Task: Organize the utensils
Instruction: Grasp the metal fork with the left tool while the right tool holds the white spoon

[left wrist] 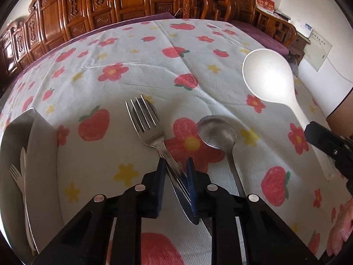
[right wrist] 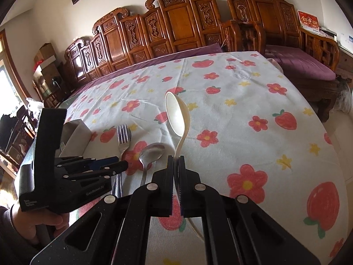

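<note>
The left gripper [left wrist: 175, 165] stands low over the near edge of the table [left wrist: 154, 50], its blue-padded fingers [left wrist: 191, 176] spread to either side of the handle of a metal fork [left wrist: 145, 121]; from the pictures I cannot tell whether the pads touch the handle. The fork lies on the flowered tablecloth [left wrist: 209, 70] with its tines pointing toward the far edge. Just beside it on the right lies a metal spoon [left wrist: 217, 132], bowl up, handle running back toward the near edge, close enough to crowd the right finger.

The right gripper [right wrist: 175, 161] is pressed together on the thin handle of a white plastic serving spoon [right wrist: 176, 114], which is held up off the cloth with its bowl toward the far edge.

At the near left corner of the table stands a grey open-topped utensil box [left wrist: 37, 137]; inside it a white plastic fork [left wrist: 16, 174] and another white piece are visible. Beyond the far edge runs a carved wooden bench [right wrist: 176, 22] with purple cushions [right wrist: 302, 61].
</note>
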